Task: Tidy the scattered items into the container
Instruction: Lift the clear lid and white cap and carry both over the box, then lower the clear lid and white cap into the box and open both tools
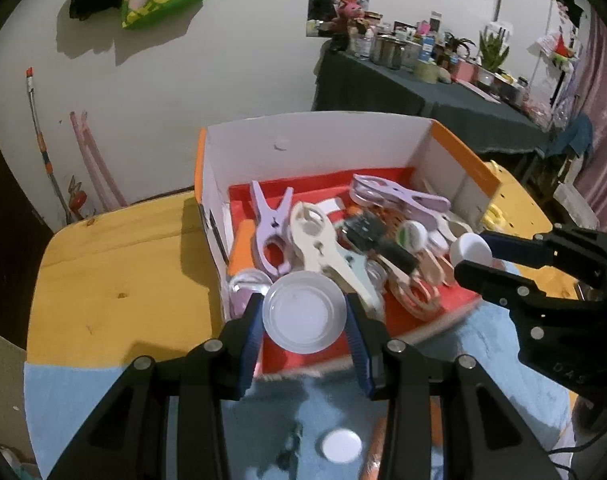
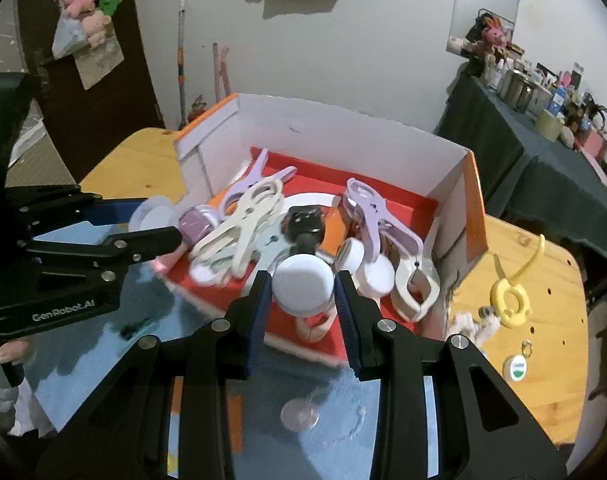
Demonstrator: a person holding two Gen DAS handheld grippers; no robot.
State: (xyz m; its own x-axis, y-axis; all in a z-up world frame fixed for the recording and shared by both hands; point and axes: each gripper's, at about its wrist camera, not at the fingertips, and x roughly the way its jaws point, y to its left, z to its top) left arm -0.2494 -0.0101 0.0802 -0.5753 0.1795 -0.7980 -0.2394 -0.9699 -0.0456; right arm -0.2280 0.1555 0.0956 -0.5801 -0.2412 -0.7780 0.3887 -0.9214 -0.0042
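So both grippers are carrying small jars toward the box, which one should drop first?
Probably right: the right gripper holds its white-lidded jar over the box; the left gripper's clear jar sits nearer the rim.

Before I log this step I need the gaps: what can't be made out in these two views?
- Box floor, both views: buried under clips.
- Jar in the left hand-held gripper, left view: its body is hidden behind its face.
- Black item in the box: blurred, unidentifiable.
- Round tag on the table, right view: print too small.
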